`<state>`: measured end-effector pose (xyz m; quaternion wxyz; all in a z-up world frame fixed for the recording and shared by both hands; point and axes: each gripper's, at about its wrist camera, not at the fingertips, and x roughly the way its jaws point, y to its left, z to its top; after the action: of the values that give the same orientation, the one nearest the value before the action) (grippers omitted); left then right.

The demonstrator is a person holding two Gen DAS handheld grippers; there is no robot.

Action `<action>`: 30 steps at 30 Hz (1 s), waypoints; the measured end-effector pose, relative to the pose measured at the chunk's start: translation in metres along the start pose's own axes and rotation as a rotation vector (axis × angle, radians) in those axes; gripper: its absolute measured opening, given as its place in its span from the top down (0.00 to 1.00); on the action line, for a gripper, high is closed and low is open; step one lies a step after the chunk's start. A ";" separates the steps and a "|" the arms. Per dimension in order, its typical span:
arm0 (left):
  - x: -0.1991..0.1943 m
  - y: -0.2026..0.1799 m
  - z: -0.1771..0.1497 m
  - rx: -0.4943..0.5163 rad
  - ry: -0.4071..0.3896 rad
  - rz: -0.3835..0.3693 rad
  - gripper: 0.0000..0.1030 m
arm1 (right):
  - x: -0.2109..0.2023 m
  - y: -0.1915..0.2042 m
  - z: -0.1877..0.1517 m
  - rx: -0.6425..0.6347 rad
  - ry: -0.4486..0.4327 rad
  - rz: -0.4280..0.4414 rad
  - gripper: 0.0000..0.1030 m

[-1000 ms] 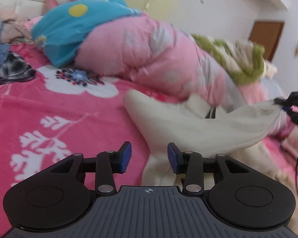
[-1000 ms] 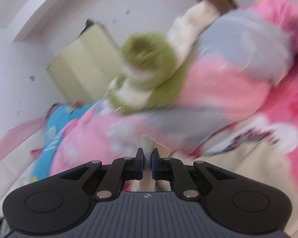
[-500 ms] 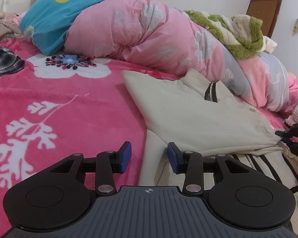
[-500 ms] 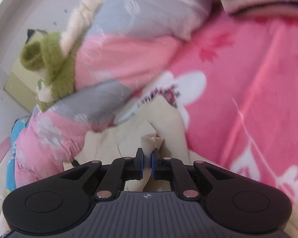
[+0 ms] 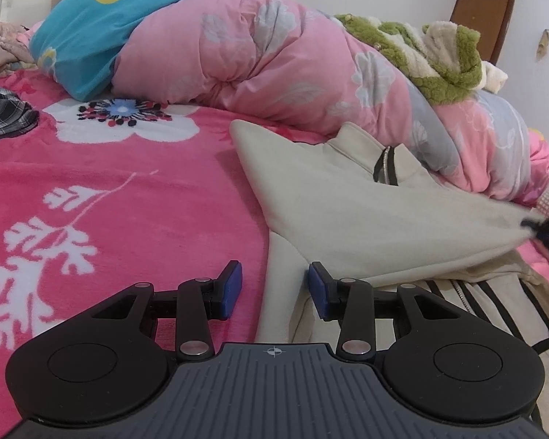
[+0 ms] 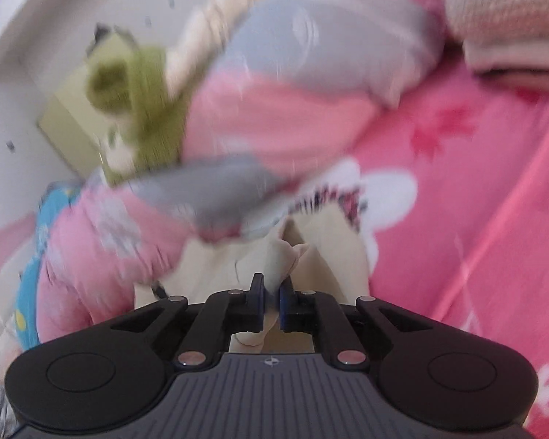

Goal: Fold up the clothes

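A: Where the cream jacket [image 5: 351, 216] lies on the pink floral blanket [image 5: 102, 197] of the bed, how does each claw stand?

B: Left claw [image 5: 272, 289]: jaws apart, blue pads [image 5: 230, 289] empty, hovering over the jacket's near left edge; right claw [image 6: 271, 301]: jaws together, clamped on a bunched fold of the cream cloth.

A: And the jacket itself?

B: One cream panel is drawn taut toward the right edge of the left view, where the right claw [image 5: 547, 225] grips its corner; a black zip shows at the collar; black stripes show on the part beneath, lower right.

A: Surroundings?

B: A pink quilt [image 5: 274, 58] heaped just behind the jacket; a blue pillow [image 5: 91, 33] at its left end; a green-and-white fleece [image 5: 439, 66] on top; plaid cloth [image 5: 3, 117] at the far left; the right view is blurred.
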<state>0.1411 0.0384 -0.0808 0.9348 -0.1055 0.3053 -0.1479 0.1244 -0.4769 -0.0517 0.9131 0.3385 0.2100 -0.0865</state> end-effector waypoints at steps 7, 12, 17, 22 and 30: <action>-0.001 0.001 0.000 -0.012 0.003 -0.003 0.61 | 0.011 -0.022 -0.021 0.053 0.056 -0.097 0.93; -0.002 0.002 0.000 -0.020 0.004 -0.009 0.61 | 0.010 -0.020 -0.015 0.043 0.099 -0.125 0.88; -0.001 0.002 0.001 -0.026 0.008 -0.007 0.61 | -0.023 -0.001 -0.003 -0.005 -0.027 -0.210 0.72; -0.001 0.003 0.001 -0.046 0.015 -0.008 0.61 | -0.025 0.059 -0.012 -0.262 -0.019 -0.075 0.72; -0.005 0.011 0.002 -0.106 0.045 -0.010 0.62 | 0.053 0.088 -0.056 -0.493 0.292 -0.293 0.76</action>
<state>0.1409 0.0505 -0.0796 0.9200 -0.1530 0.3332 -0.1384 0.1798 -0.3751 -0.0619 0.9057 0.0819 0.3998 -0.1143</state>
